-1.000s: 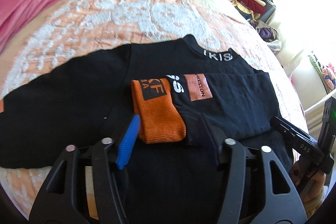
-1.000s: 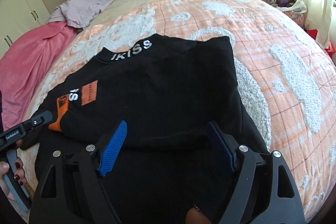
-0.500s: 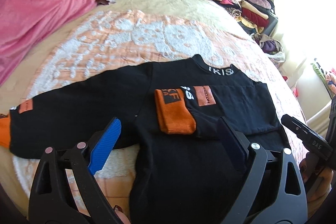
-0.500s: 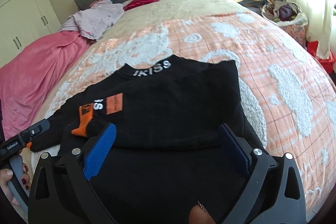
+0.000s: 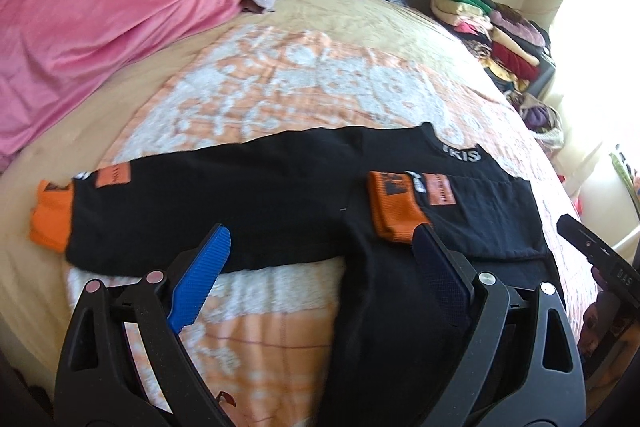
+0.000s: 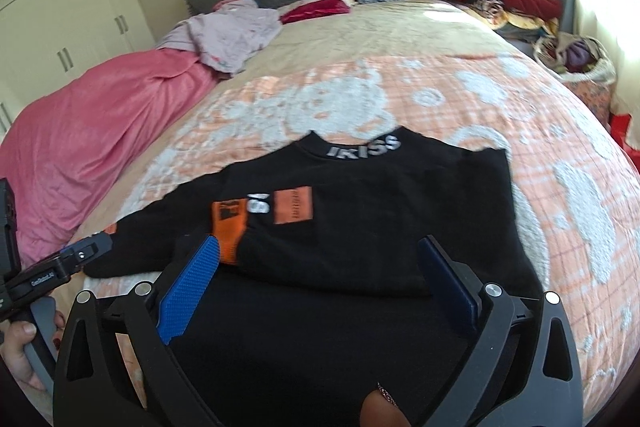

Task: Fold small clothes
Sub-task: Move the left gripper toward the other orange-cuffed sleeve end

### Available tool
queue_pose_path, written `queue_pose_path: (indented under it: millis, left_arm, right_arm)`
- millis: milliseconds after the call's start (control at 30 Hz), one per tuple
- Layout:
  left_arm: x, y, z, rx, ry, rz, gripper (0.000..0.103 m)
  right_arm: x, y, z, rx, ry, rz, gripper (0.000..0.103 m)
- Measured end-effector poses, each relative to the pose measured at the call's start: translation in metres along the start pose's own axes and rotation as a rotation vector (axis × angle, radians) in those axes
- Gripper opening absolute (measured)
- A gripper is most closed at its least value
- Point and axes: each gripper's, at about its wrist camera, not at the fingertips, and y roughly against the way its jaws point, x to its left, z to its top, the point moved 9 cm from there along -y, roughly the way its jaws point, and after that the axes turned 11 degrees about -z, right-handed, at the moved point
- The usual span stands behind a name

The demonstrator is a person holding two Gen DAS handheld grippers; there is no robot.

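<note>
Both tongs (image 5: 320, 263) (image 6: 326, 275) pulled back above sweater (image 5: 248, 203), spread.

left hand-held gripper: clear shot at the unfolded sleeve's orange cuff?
Probably yes. The left hand-held gripper is open and holds nothing. The orange cuff lies flat at the end of the outstretched sleeve on the bedspread, off to its left, with nothing on top or between them.
</note>
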Motion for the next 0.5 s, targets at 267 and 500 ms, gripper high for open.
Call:
queue_pose_path:
  millis: [267,500]
  left_arm:
    - [0.05,0.026,-0.005,-0.037,0.083,0.053,0.086]
    - [0.093,0.048,-0.006,-0.071,0.152,0.096,0.086]
  right_arm:
    - [0.052,-0.001,0.009,-0.009,0.067,0.053,0.098]
    - [0.089,-0.004,0.011,-0.009,0.13,0.083,0.098]
